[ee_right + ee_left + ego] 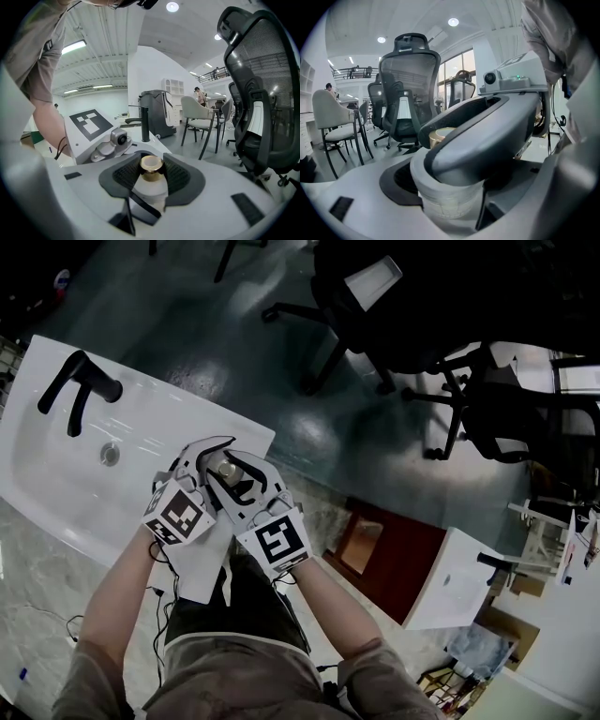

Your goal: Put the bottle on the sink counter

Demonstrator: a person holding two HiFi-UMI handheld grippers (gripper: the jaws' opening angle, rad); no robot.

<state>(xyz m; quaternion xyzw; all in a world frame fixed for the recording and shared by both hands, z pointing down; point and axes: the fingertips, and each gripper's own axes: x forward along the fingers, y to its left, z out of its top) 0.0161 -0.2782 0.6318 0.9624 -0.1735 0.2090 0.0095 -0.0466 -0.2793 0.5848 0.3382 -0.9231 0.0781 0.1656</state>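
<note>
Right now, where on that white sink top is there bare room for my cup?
The flat strip of the sink counter between the black faucet and its far right corner is bare, and so is the basin around the drain. It is crowded at the near right end, where the left tool and right tool both grip the bottle.

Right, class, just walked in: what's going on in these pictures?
A person holds a claw in each hand. The left claw and right claw are both shut on one bottle with a gold cap: the right pinches it by the neck, the left grips its clear body lower down. It is upright over the right end of the white sink counter, away from the black tap. Whether it touches the counter can't be told.
</note>
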